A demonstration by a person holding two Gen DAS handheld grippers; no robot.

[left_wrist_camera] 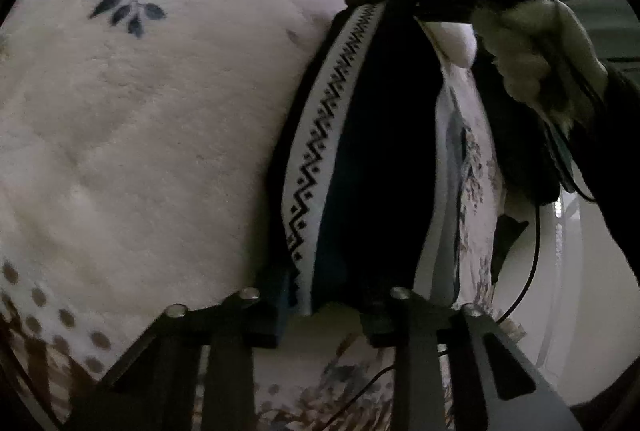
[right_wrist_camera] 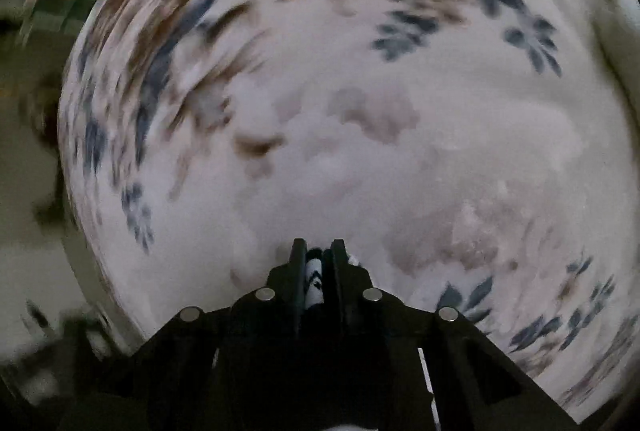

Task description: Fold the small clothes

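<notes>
Dark garment (left_wrist_camera: 380,151) with a white zigzag-patterned waistband (left_wrist_camera: 332,119), stretched in the air above the floral fleece blanket (left_wrist_camera: 140,111). Left gripper (left_wrist_camera: 320,311) clenched on its near end; right gripper (right_wrist_camera: 316,271), in a white-gloved hand (left_wrist_camera: 536,51), clenched on the far end.

Plush, matt floral blanket (left_wrist_camera: 152,135); dark knit garment (left_wrist_camera: 380,151) with woven zigzag band (left_wrist_camera: 320,151); matt black plastic gripper (right_wrist_camera: 316,255), shiny metal screws (right_wrist_camera: 265,294).

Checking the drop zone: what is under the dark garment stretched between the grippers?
Below the dark garment lies the floral blanket, visible on both sides. The strip directly beneath the cloth is covered, so anything there cannot be seen.
</notes>
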